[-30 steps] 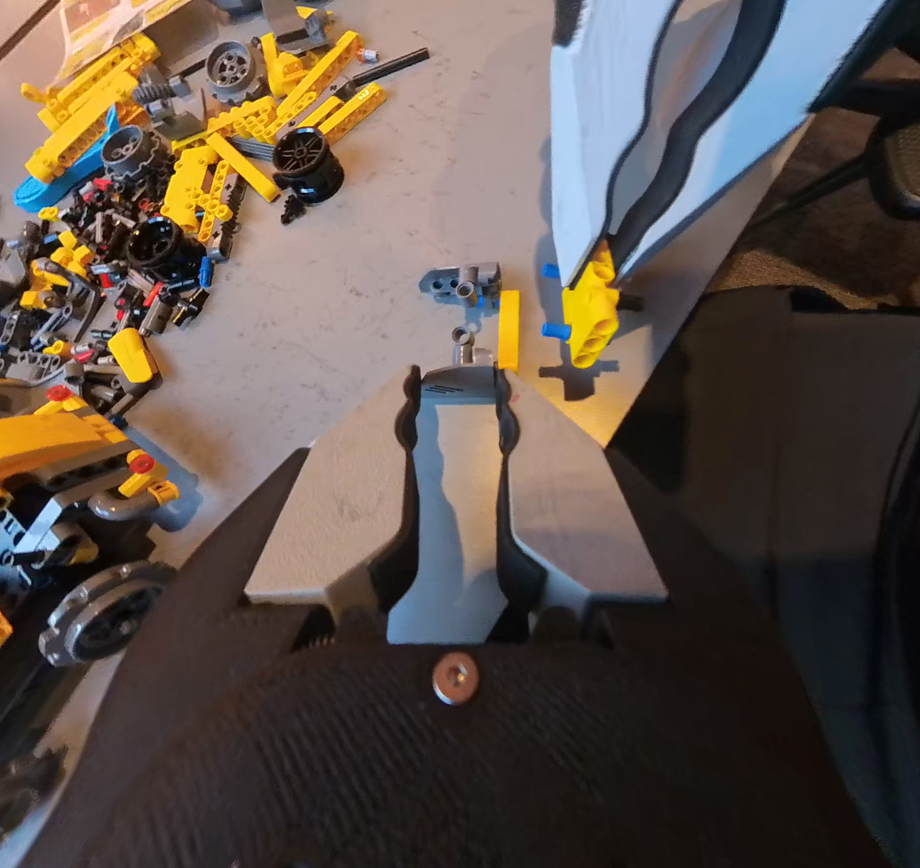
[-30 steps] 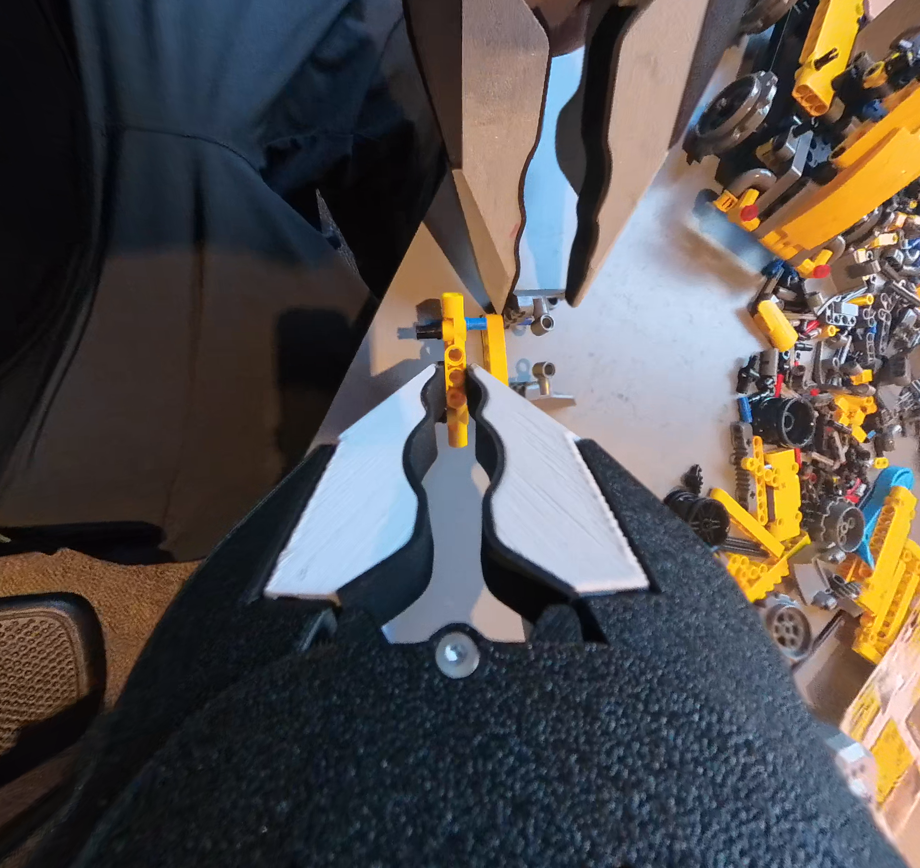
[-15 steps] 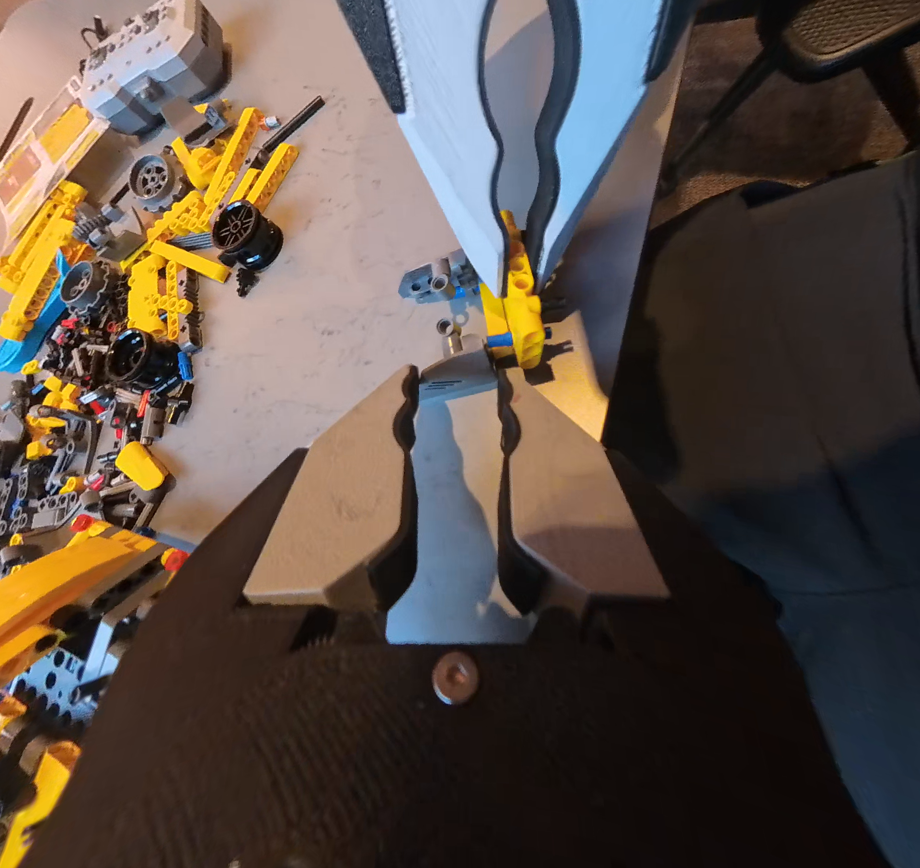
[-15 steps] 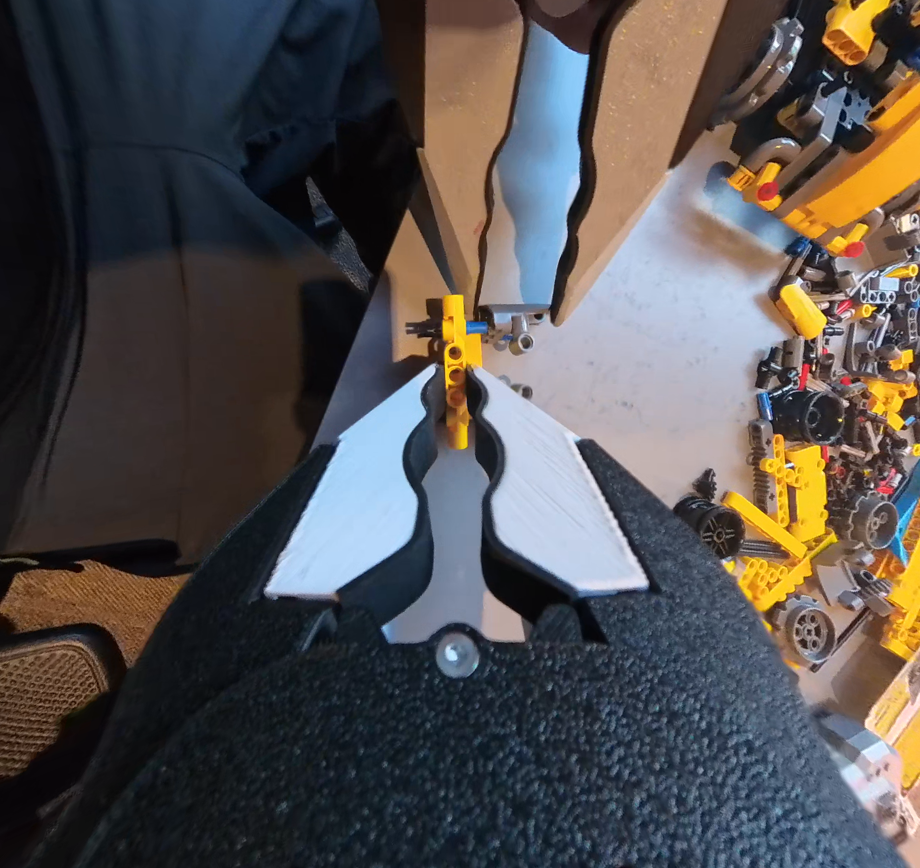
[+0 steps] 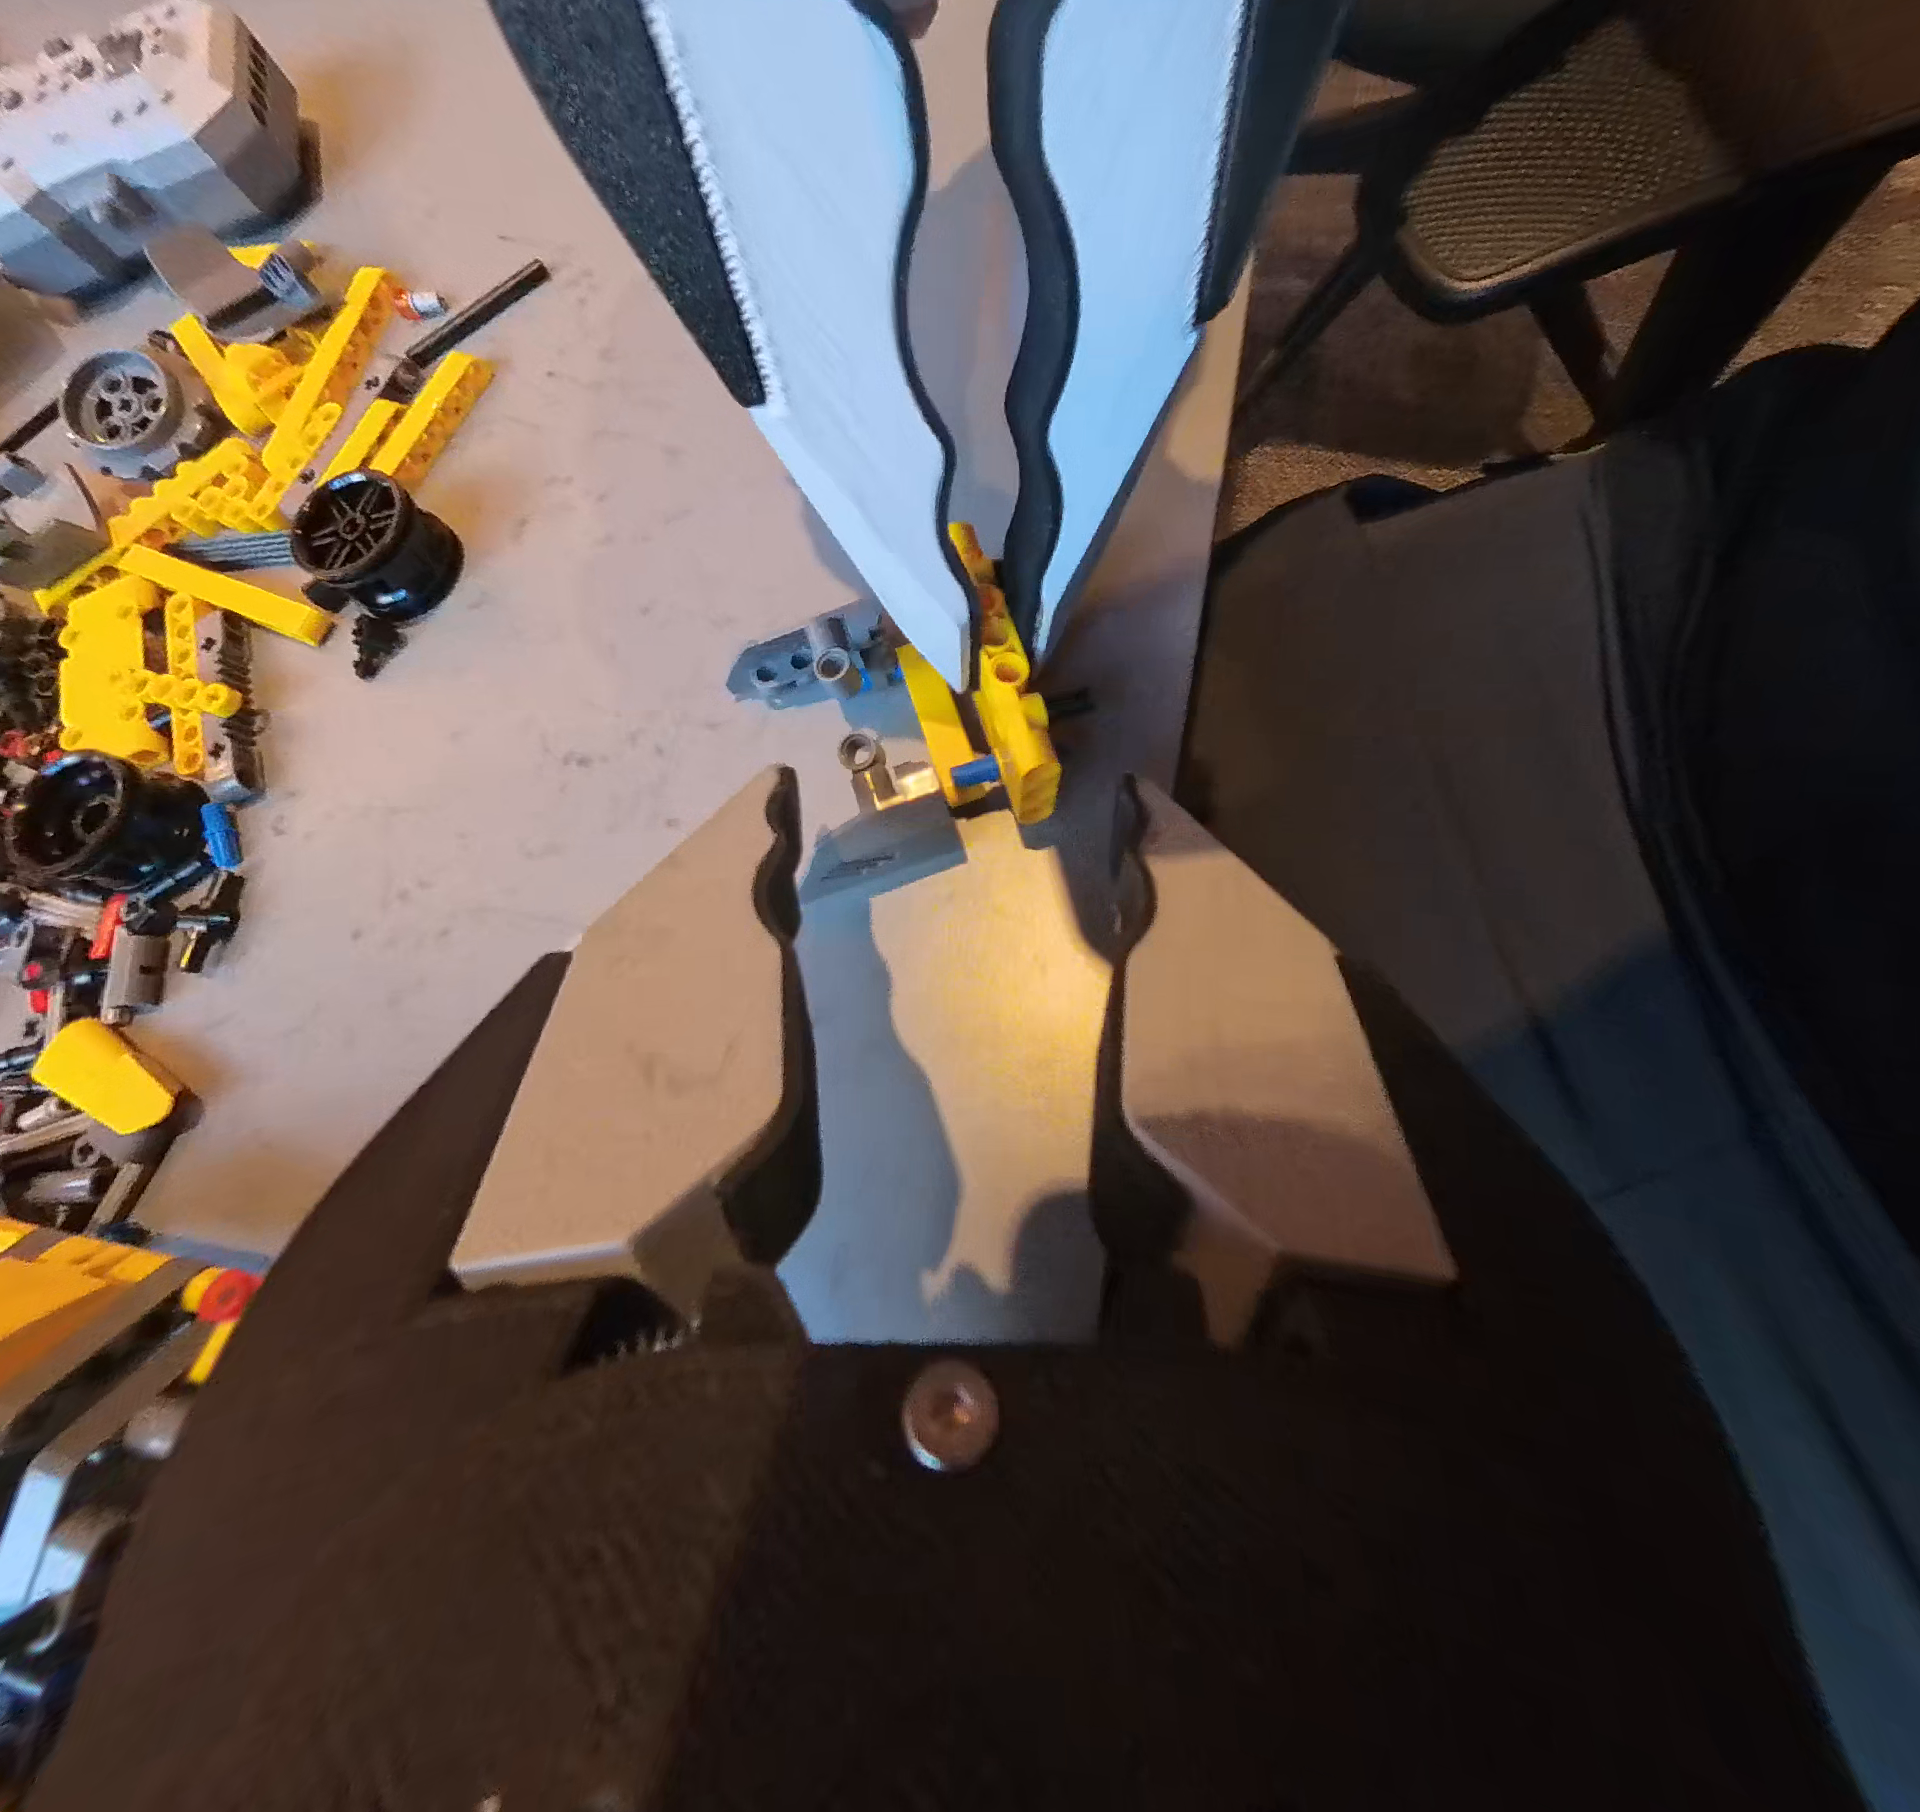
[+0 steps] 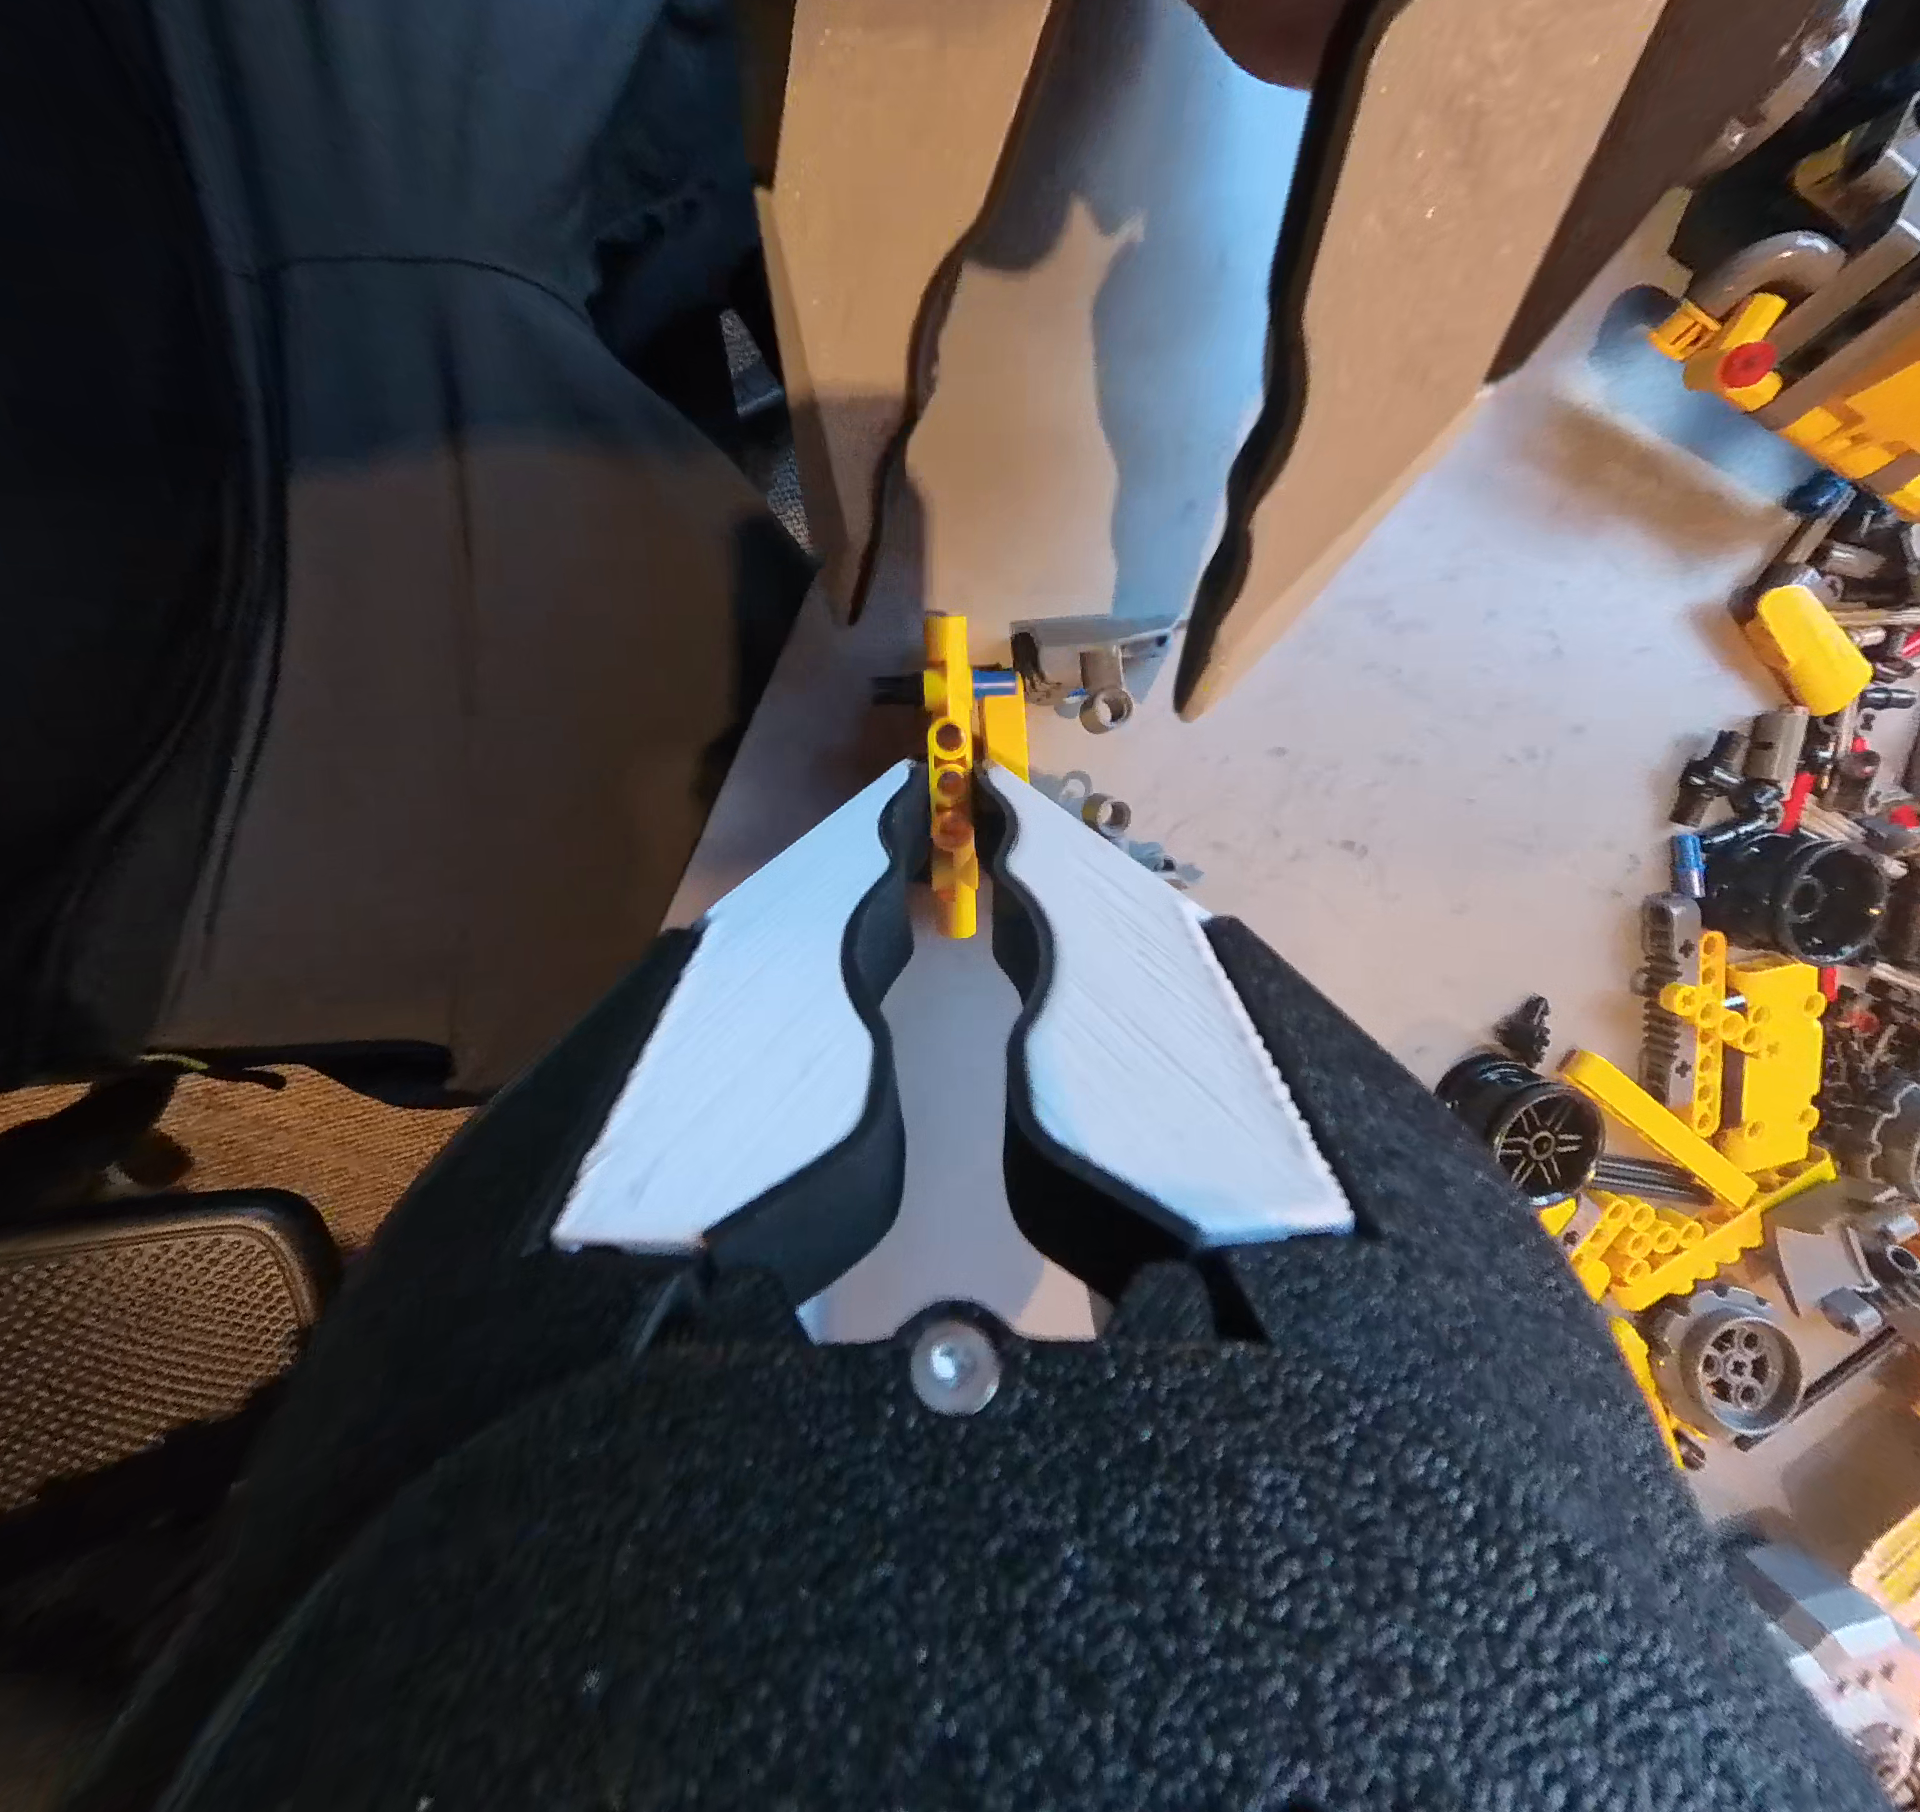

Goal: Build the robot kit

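The yellow beam with holes (image 6: 953, 806) is pinched between the tips of the right gripper (image 6: 953, 786), whose two white fingers are pressed closed on it. The beam stands over the near corner of the grey table (image 5: 582, 723), close to the edge, and blue pins (image 5: 971, 771) stick out from its side toward a flat yellow piece (image 5: 932, 713) that touches it. In the left wrist view the same beam (image 5: 1006, 682) shows under the white fingertips coming down from above.

The left gripper (image 5: 951, 801) has its jaws wide apart and grips nothing. Between its tips a small grey wedge piece (image 5: 883, 843) lies on the table, with a little grey connector (image 5: 860, 752) just beside it. Another grey piece with holes (image 5: 800, 666) lies behind the yellow beam.

Farther to the side there is a heap of loose yellow beams (image 5: 208, 515), black wheels (image 5: 364, 541) and small dark parts. A grey block (image 5: 135, 141) stands at the far end. A partly built yellow vehicle (image 6: 1829, 328) is at the table side
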A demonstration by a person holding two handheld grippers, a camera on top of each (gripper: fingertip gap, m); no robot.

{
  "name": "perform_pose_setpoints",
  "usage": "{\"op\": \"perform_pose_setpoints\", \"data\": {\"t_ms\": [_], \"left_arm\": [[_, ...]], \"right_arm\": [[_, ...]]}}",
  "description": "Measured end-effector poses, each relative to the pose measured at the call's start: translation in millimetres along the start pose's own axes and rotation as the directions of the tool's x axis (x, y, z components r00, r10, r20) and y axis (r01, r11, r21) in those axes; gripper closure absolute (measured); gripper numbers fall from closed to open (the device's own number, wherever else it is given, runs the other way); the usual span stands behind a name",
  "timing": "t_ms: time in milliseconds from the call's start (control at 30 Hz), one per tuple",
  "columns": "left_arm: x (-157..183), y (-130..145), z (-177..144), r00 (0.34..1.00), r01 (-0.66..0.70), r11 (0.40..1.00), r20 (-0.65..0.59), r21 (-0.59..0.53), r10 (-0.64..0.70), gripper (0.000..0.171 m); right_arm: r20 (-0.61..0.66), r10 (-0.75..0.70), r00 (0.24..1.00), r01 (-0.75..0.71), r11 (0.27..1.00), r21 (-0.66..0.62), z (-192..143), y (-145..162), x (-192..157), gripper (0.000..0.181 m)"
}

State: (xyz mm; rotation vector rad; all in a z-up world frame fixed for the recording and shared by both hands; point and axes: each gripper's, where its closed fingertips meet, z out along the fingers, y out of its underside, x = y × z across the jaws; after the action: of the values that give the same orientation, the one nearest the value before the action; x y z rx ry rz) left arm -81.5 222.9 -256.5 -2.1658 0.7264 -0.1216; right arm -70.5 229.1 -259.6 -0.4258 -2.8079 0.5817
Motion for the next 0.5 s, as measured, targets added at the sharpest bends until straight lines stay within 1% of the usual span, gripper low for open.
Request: {"op": "perform_pose_setpoints", "data": {"t_ms": [33, 200, 367, 500], "left_arm": [[-0.1, 0.1, 1.5, 1.0, 0.005, 1.0, 0.0, 0.003, -0.005, 0.115], [-3.5, -5.0, 2.4, 1.0, 0.021, 0.999, 0.007, 0.034, -0.021, 0.127], [-3.1, -1.9, 6.7, 1.0, 0.027, 1.0, 0.002, 0.012, -0.027, 0.129], [-3.2, -2.1, 7.6, 1.0, 0.029, 0.999, 0.007, 0.021, -0.029, 0.131]], "right_arm": [[0.0, 0.0, 1.0, 0.0, 1.0, -0.005, -0.3, 0.6, 0.9, 0.174], [0.02, 0.007, 1.0, -0.007, 1.0, -0.013, -2.7, -0.2, 1.9, 0.174], [0.02, 0.014, 1.0, -0.014, 1.0, -0.015, -2.8, -1.9, 5.2, 0.174], [0.029, 0.015, 0.999, -0.015, 1.0, -0.018, -2.1, -1.9, 5.2, 0.174]]}}
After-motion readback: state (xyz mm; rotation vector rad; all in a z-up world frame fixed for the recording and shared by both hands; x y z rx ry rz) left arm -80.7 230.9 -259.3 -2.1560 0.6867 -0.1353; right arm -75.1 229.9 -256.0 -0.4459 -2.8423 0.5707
